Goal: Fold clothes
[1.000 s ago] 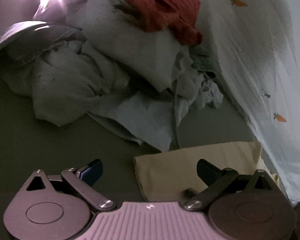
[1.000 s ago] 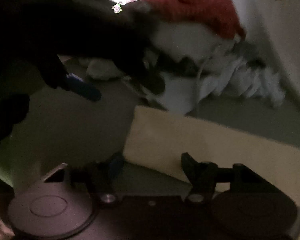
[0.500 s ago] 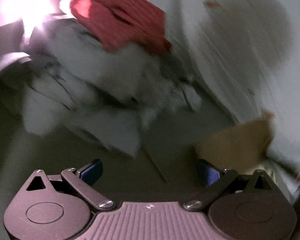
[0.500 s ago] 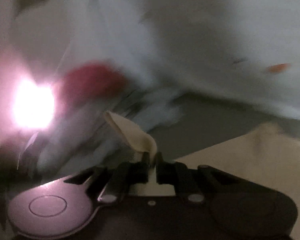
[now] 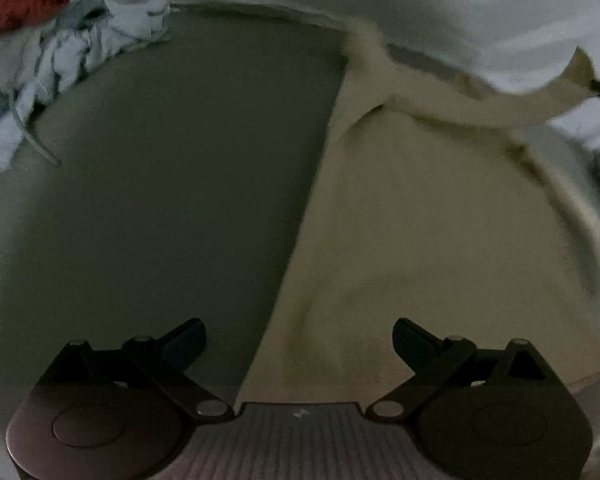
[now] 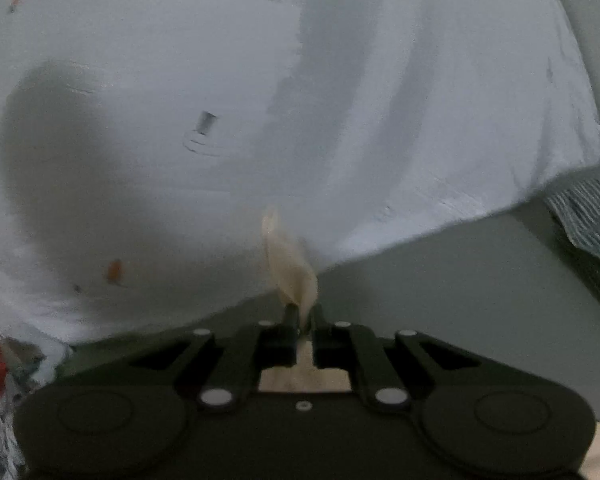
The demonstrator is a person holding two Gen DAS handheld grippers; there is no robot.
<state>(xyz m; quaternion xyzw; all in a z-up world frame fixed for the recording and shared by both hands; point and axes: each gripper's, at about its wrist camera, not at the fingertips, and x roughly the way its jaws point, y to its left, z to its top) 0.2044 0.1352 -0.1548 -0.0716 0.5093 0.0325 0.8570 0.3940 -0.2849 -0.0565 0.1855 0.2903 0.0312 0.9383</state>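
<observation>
Between the pressed-together fingers of the right gripper (image 6: pixel 303 316): a pinched corner of cream-yellow fabric garment (image 6: pixel 290 266), standing up ahead of the tips. Left gripper (image 5: pixel 299 338): fingers spread wide, empty, straddling the garment's (image 5: pixel 420 232) straight left edge on the grey-green surface (image 5: pixel 172 184). Beyond both: white carrot-print sheet (image 6: pixel 260 100); far left, crumpled white-and-red clothes pile (image 5: pixel 40 52).

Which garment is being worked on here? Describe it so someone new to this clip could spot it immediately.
Start from the dark grey-green surface, bordered by a large white carrot-print sheet. The plain cream cloth lies spread beside that sheet, one corner pinched in the right gripper. It is the only cream piece; the pile is white and red.
</observation>
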